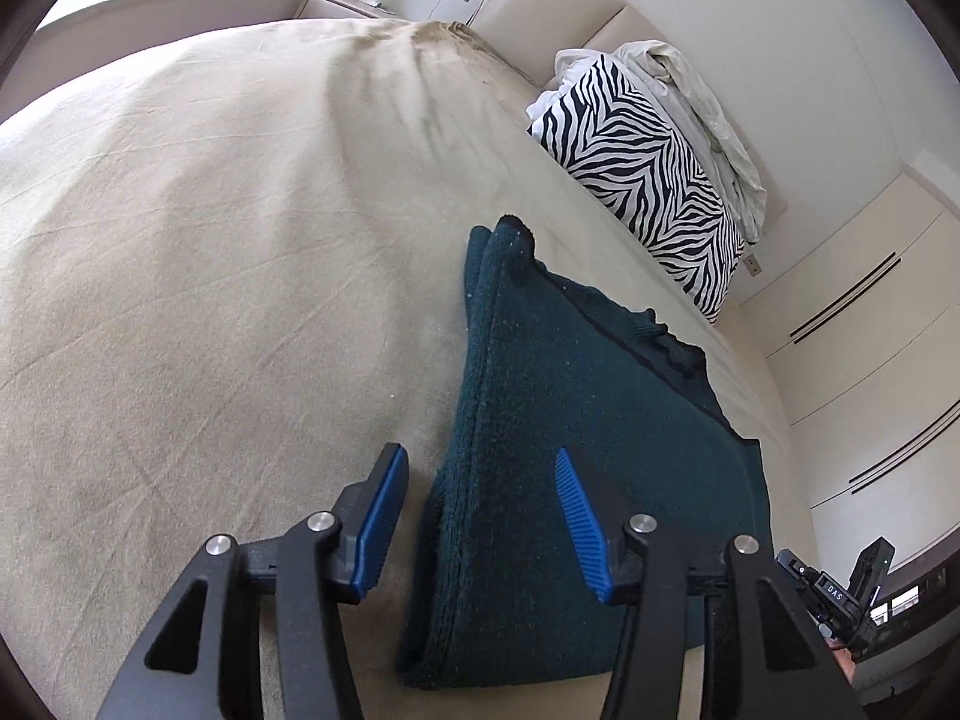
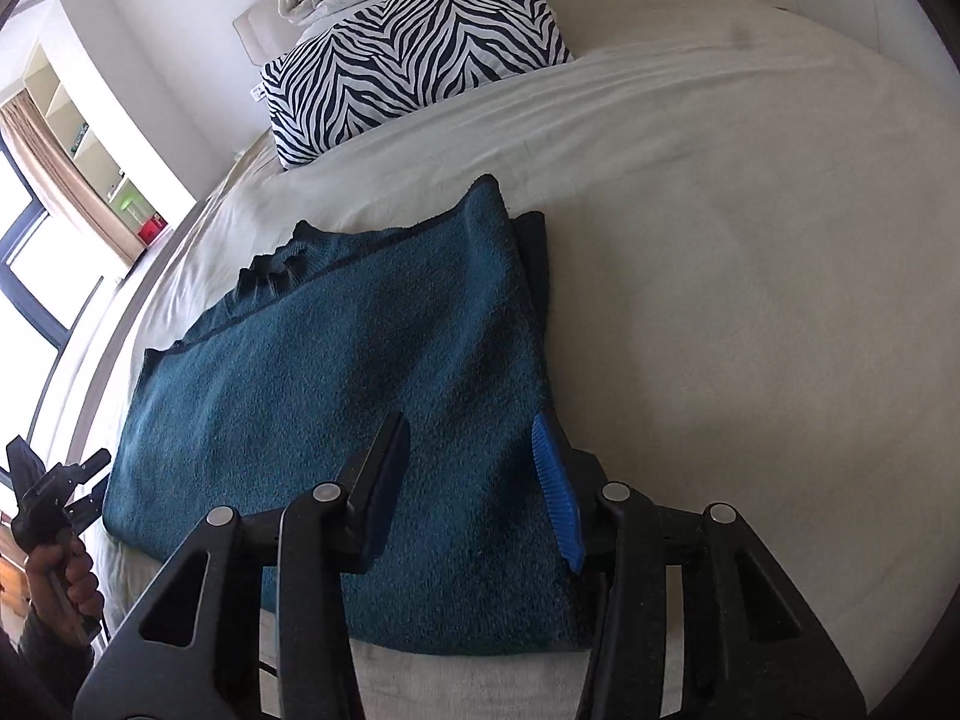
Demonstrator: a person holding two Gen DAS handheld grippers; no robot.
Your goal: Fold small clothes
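On the near part of the bed (image 1: 180, 240) lies the dark teal sweater (image 2: 336, 396), already folded into a thick rectangle. Above its left edge my left gripper (image 1: 477, 516) stands spread, pinching nothing; above its right edge my right gripper (image 2: 474, 492) is likewise parted around the fold, pads not pressing. If either jaw closes on only the top layer, lifting would likely peel the stack apart and spoil the fold.
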